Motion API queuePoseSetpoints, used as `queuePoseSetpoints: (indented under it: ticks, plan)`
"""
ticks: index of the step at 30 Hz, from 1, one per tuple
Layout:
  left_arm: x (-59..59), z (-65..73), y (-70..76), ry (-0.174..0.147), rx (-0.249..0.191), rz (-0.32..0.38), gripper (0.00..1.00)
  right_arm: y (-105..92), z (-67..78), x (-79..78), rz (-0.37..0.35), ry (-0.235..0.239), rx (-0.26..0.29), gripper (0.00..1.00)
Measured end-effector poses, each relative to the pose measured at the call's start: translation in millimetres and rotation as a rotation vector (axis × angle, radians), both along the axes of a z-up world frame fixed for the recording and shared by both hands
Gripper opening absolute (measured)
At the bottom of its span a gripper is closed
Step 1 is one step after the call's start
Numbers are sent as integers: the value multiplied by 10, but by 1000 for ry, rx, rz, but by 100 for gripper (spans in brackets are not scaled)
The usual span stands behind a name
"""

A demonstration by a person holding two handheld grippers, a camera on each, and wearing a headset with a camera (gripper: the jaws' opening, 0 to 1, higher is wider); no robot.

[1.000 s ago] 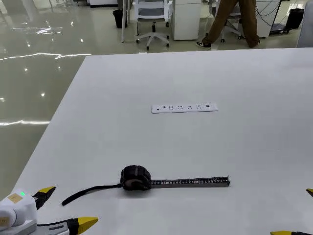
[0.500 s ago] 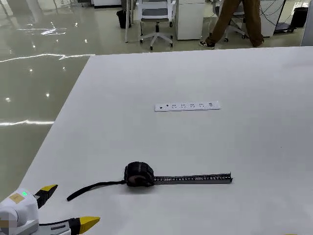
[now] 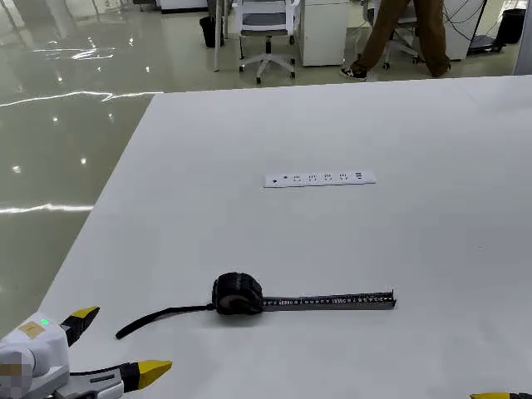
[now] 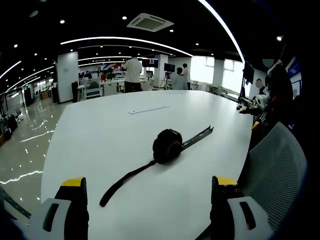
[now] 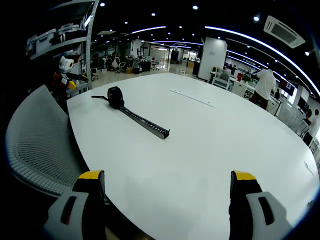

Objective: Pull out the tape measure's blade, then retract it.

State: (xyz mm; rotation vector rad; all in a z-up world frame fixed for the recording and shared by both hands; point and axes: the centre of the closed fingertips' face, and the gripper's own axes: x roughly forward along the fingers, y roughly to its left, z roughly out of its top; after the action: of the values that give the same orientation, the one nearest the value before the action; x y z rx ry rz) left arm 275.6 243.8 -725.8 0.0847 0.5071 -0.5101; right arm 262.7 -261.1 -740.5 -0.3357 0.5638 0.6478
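The tape measure (image 3: 237, 293) is seen lying on the white table (image 3: 332, 125), untouched, with its blade (image 3: 332, 301) drawn out flat toward 3 o'clock and its black strap (image 3: 158, 320) trailing off toward 8 o'clock. In the head view the left gripper (image 3: 119, 342) is held at the lower left corner, its yellow-tipped fingers spread wide around nothing, and the case is found at about 2 o'clock from it, well apart. In the right gripper view the right gripper (image 5: 167, 175) is likewise spread wide and empty, with the case placed far off at 11 o'clock and the blade's free end nearer, at about 12 o'clock. The table's left edge is seen running from 12 o'clock down to 7 o'clock, close beside the left gripper. A white power strip (image 3: 320, 179) is set at 12 o'clock from the blade, with bare tabletop between them and more open to the right. A mesh chair back (image 4: 275, 165) is seen beside the table's near edge.
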Motion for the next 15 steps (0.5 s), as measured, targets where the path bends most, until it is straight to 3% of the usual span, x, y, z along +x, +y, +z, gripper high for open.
queuePoseSetpoints:
  ticks: [7,15]
  plan:
    - [-5,-19,-10,13,1,2,100,-19,24,21,1,-10,-3,100]
    - [-9,-5,-33,2,10,-6,100,-31,29,0,15,-17,-13,100]
